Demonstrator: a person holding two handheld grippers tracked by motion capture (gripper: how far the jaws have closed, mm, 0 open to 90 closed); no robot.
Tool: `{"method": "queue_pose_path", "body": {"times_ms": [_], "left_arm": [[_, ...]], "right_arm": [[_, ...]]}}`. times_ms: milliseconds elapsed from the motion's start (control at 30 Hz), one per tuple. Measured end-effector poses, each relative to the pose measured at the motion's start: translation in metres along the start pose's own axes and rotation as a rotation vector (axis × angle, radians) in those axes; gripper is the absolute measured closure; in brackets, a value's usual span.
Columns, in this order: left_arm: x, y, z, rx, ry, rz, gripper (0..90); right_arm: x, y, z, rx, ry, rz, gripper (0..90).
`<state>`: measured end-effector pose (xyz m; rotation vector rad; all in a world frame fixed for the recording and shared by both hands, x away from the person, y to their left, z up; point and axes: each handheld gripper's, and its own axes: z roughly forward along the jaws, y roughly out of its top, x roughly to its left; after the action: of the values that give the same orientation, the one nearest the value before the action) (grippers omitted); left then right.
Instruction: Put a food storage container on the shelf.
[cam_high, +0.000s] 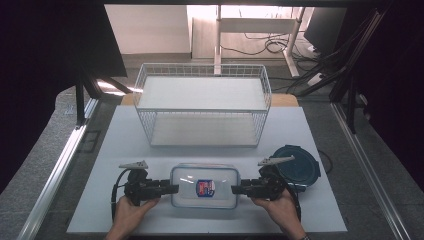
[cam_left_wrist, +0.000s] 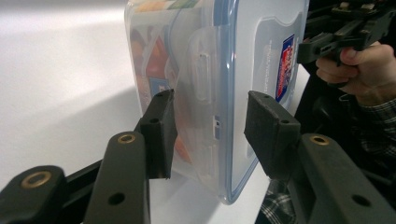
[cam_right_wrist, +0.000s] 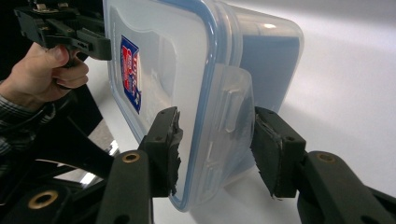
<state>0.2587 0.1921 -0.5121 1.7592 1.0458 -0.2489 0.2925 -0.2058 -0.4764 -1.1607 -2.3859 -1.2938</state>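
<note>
High view: a clear plastic container (cam_high: 204, 186) with a blue-rimmed lid and a red-and-blue label lies flat on the white table (cam_high: 125, 135), at the 6 o'clock edge of the surface. The left gripper (cam_high: 170, 189) meets its short end from 9 o'clock and the right gripper (cam_high: 236, 189) meets the opposite end from 3 o'clock, each held in a hand (the left hand (cam_high: 131, 212), the right hand (cam_high: 277, 204)). A white wire basket (cam_high: 202, 104) stands at 12 o'clock from the container, well apart from it. A dark blue round lid (cam_high: 298, 165) lies at 2 o'clock from the container, just behind the right gripper. Left gripper view: the jaws stand part open and straddle the container's end latch (cam_left_wrist: 201, 77), one pad (cam_left_wrist: 161, 133) against the body side, the other pad just off the lid face; a firm clamp cannot be confirmed. Right gripper view: the jaws likewise stand part open astride the other end latch (cam_right_wrist: 233, 112), with both pads close to the plastic, contact uncertain. The opposite hand and gripper show at 10 o'clock.
</note>
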Motion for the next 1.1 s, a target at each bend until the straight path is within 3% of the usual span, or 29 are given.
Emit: {"method": "queue_pose_path", "body": {"times_ms": [300,533,1100], "left_arm": [[-0.003,0.01,-0.005,-0.005,0.007,0.031,53.9],[-0.01,0.028,-0.013,-0.022,0.024,0.074,53.9],[-0.032,0.101,-0.038,-0.077,0.05,0.155,54.1]], "right_arm": [[0.004,0.006,-0.003,-0.042,-0.014,-0.031,52.3],[0.006,0.019,-0.009,-0.084,-0.016,-0.057,52.2],[0.017,0.078,-0.039,-0.205,-0.019,-0.096,52.1]]}}
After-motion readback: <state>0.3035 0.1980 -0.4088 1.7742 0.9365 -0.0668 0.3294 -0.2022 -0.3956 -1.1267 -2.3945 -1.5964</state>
